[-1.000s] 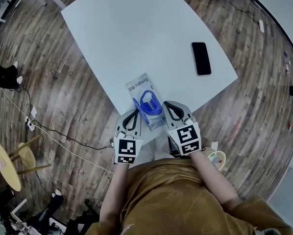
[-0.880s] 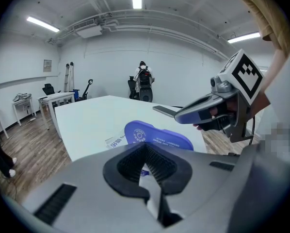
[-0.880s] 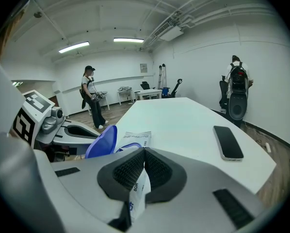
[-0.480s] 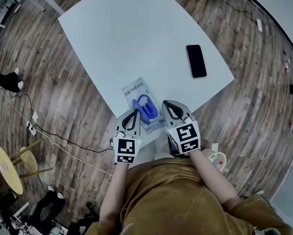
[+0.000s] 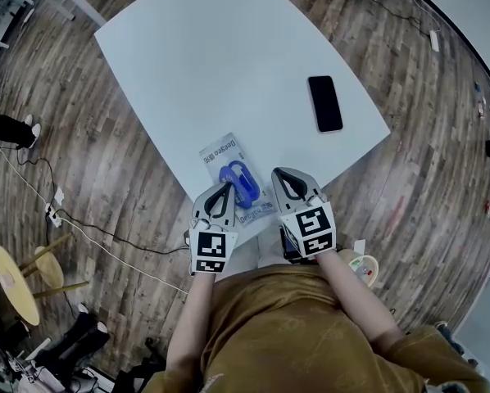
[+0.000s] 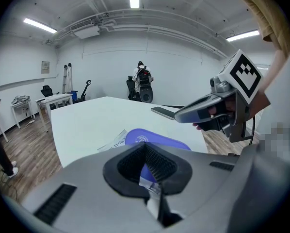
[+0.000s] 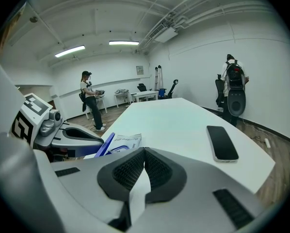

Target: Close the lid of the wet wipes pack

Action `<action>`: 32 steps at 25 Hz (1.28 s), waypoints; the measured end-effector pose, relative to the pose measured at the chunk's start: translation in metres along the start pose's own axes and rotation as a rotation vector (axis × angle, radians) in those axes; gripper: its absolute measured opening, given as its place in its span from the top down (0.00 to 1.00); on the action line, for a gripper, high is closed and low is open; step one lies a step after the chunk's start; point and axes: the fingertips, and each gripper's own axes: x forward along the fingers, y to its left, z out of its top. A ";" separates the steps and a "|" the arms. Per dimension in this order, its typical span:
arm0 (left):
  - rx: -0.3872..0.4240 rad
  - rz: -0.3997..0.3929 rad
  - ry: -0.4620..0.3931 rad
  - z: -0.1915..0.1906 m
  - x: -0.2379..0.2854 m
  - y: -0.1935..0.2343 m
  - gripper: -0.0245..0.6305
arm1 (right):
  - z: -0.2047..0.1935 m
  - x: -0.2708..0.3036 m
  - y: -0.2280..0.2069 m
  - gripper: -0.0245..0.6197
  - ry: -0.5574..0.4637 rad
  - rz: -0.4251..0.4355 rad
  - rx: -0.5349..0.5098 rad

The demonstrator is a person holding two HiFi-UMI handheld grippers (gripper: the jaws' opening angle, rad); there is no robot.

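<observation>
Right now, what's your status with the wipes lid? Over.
Both grippers shut: left gripper at the blue lid, right gripper beside it. Lid raised, not closed, on the wet wipes pack. Phone well clear, nothing blocking.

Pale blue-white table [image 5: 229, 47] over a streaky brown-grey wood floor [image 5: 106, 154]. Black phone [image 5: 324, 103] at two o'clock. White wet wipes pack [image 5: 218, 150] with blue print and a vivid blue lid [image 5: 241, 180]. Grey left gripper [image 5: 226, 187] and right gripper [image 5: 276, 173] carry black-and-white square markers. Mustard shirt [image 5: 261, 334] at six.
</observation>
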 end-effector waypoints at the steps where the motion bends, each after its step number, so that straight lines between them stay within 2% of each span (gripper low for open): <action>1: 0.000 0.000 0.002 0.000 0.001 -0.001 0.95 | -0.001 0.000 -0.001 0.95 0.000 0.001 0.002; 32: -0.029 -0.018 0.065 -0.012 0.031 -0.008 0.95 | -0.022 0.015 -0.006 0.95 0.055 0.057 0.051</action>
